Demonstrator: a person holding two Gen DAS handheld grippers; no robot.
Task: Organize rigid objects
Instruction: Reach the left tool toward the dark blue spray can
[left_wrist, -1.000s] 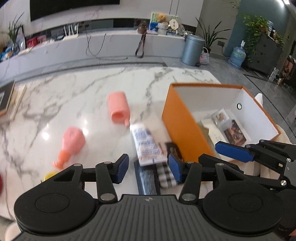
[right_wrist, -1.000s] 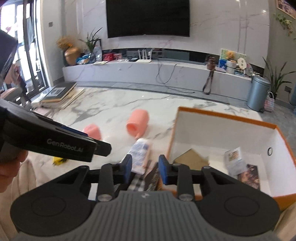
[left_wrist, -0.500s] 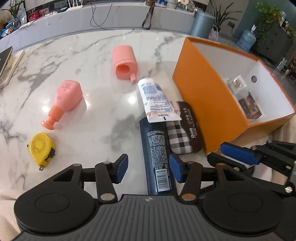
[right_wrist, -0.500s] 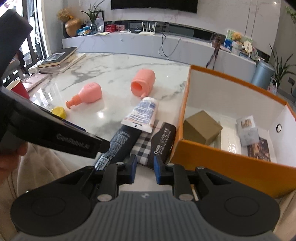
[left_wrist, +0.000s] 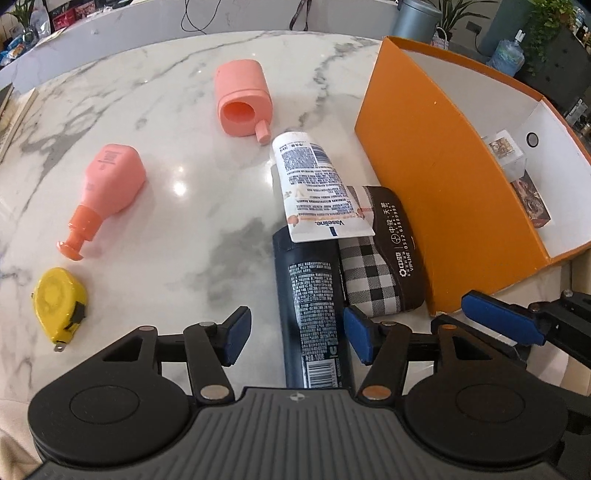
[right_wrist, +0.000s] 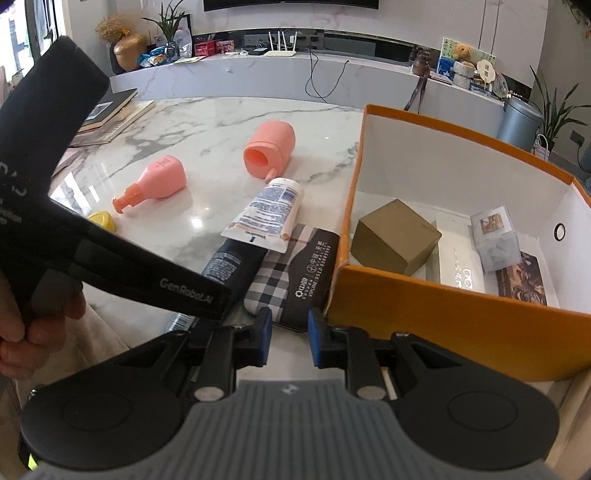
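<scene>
My left gripper (left_wrist: 297, 338) is open, its jaws either side of the near end of a dark blue tube (left_wrist: 314, 306) lying on the marble table. A white Vaseline tube (left_wrist: 314, 188) lies across the dark tube and a plaid-and-black case (left_wrist: 380, 254). My right gripper (right_wrist: 289, 341) is open with a narrow gap and empty, just short of the case (right_wrist: 295, 273) and beside the orange box (right_wrist: 424, 317). The box holds a brown cube (right_wrist: 395, 240) and small packets.
A pink pump bottle (left_wrist: 107, 184), a pink cap-like container (left_wrist: 243, 99) and a yellow tape measure (left_wrist: 59, 302) lie on the table's left half. The right gripper's blue fingertip (left_wrist: 498, 321) shows at the left view's right edge. Books (right_wrist: 110, 114) sit at the far left.
Both grippers tilted down and drew closer to the table. The left gripper's jaws now straddle the dark tube's end. The right gripper's gap widened slightly from half a second ago.
</scene>
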